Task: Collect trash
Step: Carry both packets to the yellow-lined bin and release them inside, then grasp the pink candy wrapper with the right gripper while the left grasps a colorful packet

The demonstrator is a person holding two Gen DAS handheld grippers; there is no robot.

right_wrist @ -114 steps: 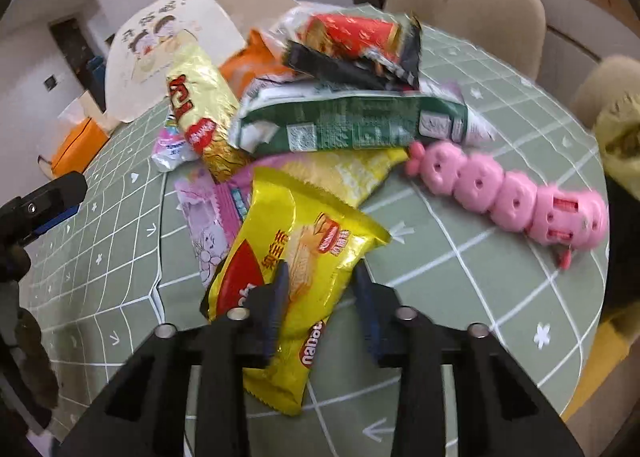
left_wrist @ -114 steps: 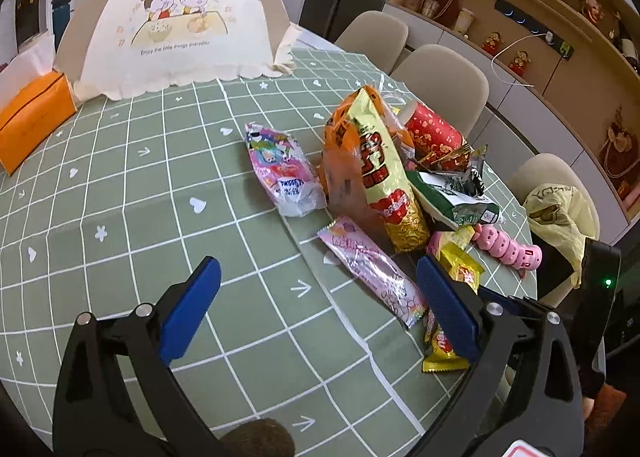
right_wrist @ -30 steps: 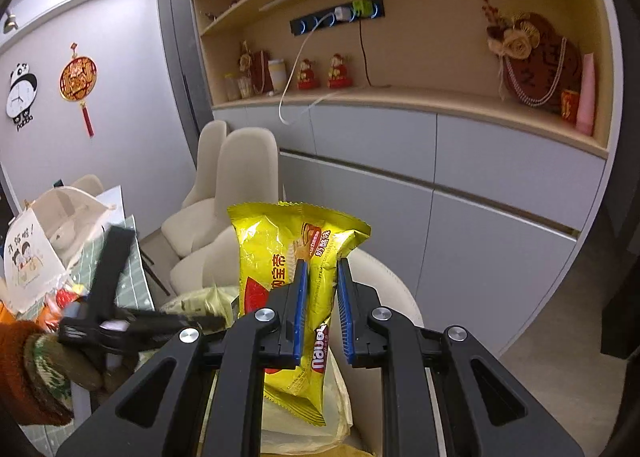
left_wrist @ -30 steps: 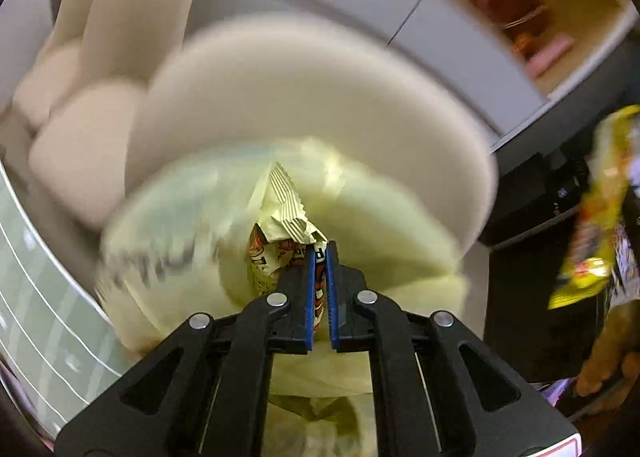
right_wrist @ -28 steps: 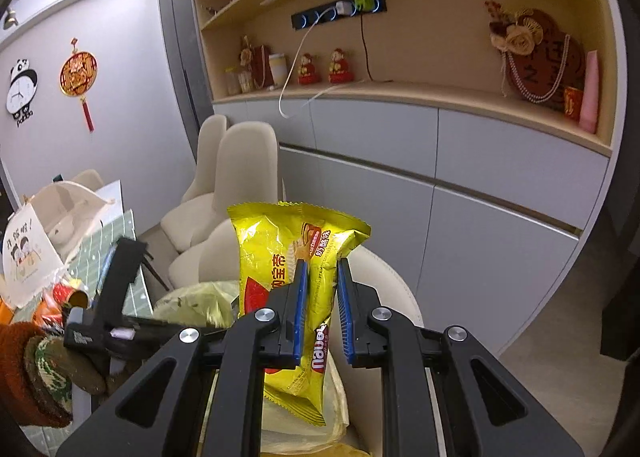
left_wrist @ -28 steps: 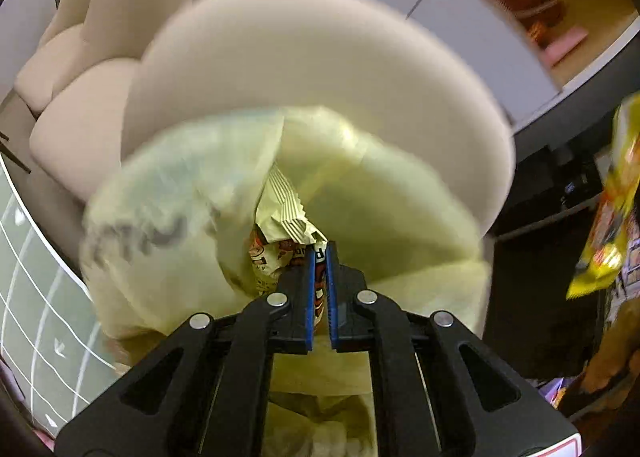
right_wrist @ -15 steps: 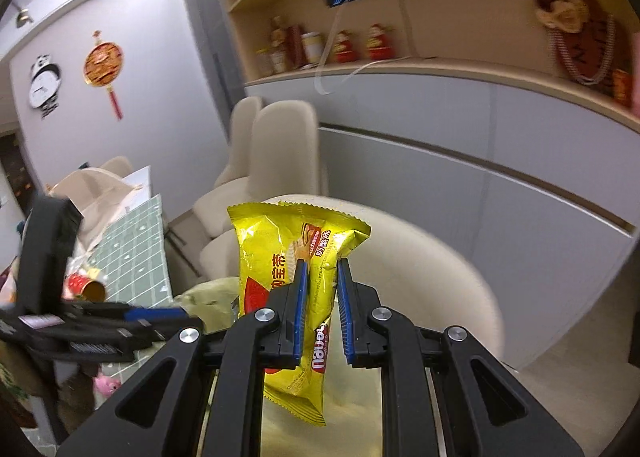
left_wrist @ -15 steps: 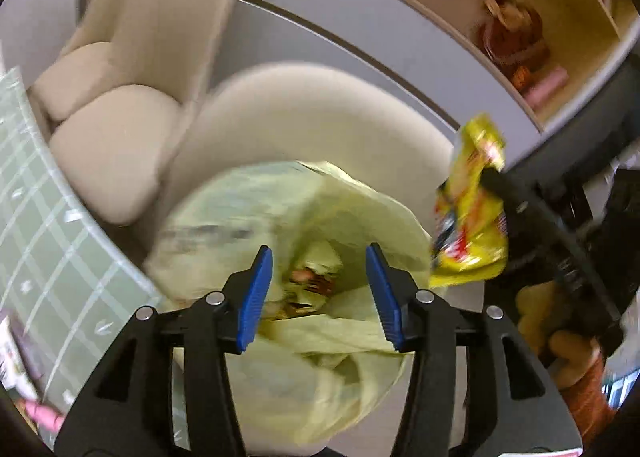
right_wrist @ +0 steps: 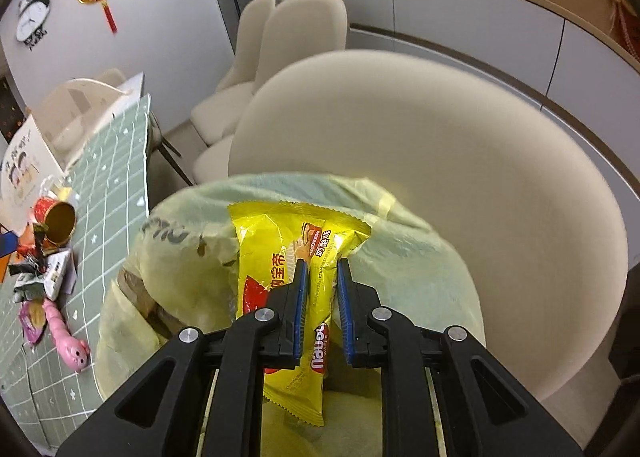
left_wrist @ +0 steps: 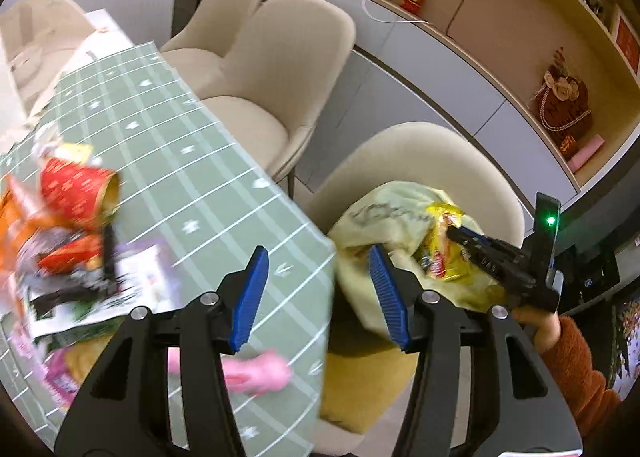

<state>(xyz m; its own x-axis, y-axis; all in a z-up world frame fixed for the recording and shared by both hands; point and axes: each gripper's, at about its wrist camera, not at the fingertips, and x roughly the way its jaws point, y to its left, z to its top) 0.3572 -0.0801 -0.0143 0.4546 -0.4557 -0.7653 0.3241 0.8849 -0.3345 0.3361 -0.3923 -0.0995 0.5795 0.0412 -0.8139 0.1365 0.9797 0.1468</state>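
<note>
Fig.: my right gripper (right_wrist: 322, 297) clamps yellow wafer pack (right_wrist: 296, 257) over bag (right_wrist: 400, 257) mouth on chair (right_wrist: 460, 157). Left gripper (left_wrist: 316, 293) opening, nothing btwn jaws. Risk: floppy rim folds, pack slides off onto seat.

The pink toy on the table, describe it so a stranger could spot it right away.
Start at the green grid-patterned table. At its near edge, beside the yellow trash bag, lies the pink toy. Unlike the flat wrappers behind it, it is a bumpy, segmented tube with a face.
</note>
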